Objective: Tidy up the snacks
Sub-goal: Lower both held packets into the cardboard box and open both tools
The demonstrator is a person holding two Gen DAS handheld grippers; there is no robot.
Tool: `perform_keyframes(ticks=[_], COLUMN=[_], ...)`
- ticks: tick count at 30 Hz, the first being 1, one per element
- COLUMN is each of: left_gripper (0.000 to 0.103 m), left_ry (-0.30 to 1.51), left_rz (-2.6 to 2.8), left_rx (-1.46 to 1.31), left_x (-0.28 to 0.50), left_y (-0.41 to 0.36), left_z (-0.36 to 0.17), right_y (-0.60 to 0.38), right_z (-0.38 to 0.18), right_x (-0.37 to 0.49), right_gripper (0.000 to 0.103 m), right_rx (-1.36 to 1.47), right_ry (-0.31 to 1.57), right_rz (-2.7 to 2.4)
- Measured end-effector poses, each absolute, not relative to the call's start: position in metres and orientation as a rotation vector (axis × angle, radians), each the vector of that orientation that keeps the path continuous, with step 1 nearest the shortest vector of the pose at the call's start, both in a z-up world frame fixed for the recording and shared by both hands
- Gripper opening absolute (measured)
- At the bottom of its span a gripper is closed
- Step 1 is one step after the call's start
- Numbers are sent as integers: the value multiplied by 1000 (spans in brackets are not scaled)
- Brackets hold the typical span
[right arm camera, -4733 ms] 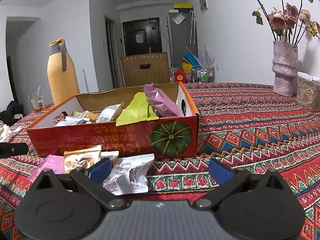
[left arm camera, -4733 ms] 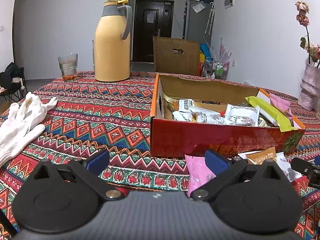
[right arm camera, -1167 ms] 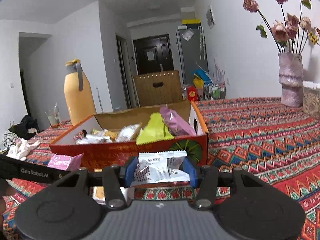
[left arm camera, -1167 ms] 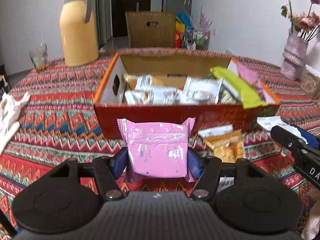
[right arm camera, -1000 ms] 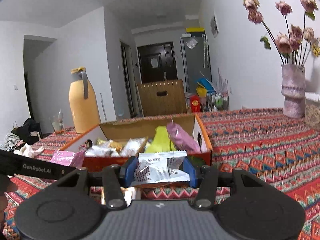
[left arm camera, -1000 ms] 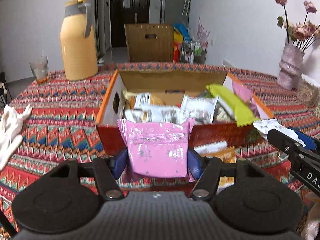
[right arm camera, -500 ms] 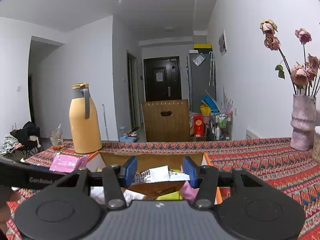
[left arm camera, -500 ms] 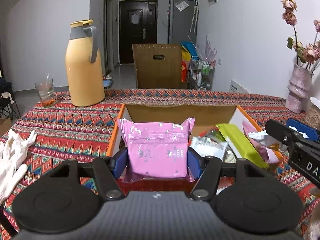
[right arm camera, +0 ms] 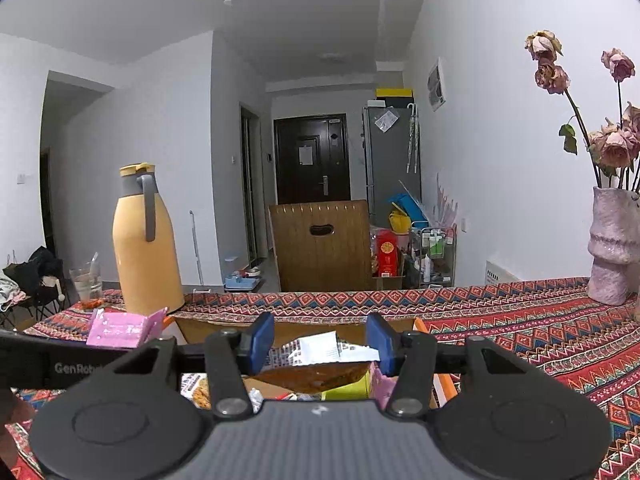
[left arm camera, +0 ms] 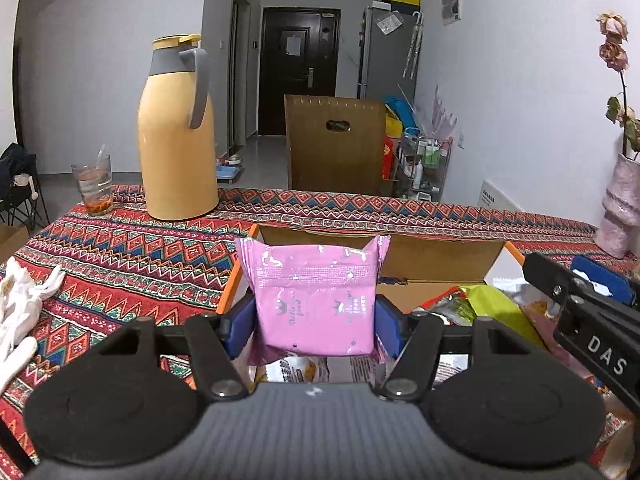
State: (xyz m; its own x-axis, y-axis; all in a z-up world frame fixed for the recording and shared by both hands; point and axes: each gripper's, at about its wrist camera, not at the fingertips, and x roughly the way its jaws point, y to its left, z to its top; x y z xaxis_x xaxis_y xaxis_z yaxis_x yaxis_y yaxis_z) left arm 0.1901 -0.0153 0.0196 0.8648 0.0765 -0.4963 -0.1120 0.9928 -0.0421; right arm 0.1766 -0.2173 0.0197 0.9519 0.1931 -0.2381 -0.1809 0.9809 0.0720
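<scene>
My left gripper (left arm camera: 314, 320) is shut on a pink snack packet (left arm camera: 314, 300) and holds it over the near left part of the open cardboard snack box (left arm camera: 440, 250). My right gripper (right arm camera: 320, 340) is shut on a white snack packet (right arm camera: 324, 350) and holds it above the box's right part (right arm camera: 424, 326). Several packets lie in the box, among them a green one (left arm camera: 496, 312). The right gripper shows at the right of the left wrist view (left arm camera: 580, 316). The pink packet shows at the left of the right wrist view (right arm camera: 120, 328).
A yellow thermos (left arm camera: 176, 132) and a glass (left arm camera: 94, 184) stand at the back left of the patterned tablecloth (left arm camera: 120, 248). White gloves (left arm camera: 20, 304) lie at the left. A pink vase with dried roses (right arm camera: 612, 248) stands at the right. A wooden chair back (left arm camera: 332, 144) is behind the table.
Both grippers have moved forward and up with their packets, from in front of the box to above it. The white packet now sits lower between the right fingers.
</scene>
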Motion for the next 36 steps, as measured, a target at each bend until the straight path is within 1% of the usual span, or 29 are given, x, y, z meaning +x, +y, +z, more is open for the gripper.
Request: perform_keyframes(ticks=[8,10,11,12,13,15,16,17,18,36], left_gripper=[64,68,72,76,79,88,93,103,103,103], left_ry=[554,554,552,547,542,523,515,499,480,464], left_rz=[103,99,98,100,98,99,102,110,120,117], left_rx=[-90,-95,-96,-97,-99,-104,-107,-111,-113,-115], left_x=[203,202,201,200,199,194,193,190,187,181], left_y=[-7,-5,-5,-4,-3,-2,-2,-1,-2,-3], left_z=[0,0,-1,0,0,2,4,5,6,10], right_y=[-213,-213,-213,-213,-215,-217,-219,-221,-223,-230], right_z=[5,4,4,4,5,6,7,8,9,12], right_x=[187,187,187,187,185,181,180,178,176,173], right_gripper=[51,52,54,66,81,94,98,100,103,103], right_rx=[31,30,30,34,44,55,61,74,87,117], right_ry=[297,311,312,312,309,290,287,284,280,274], right_rz=[208,208,206,207,205,192,192,196,196,170])
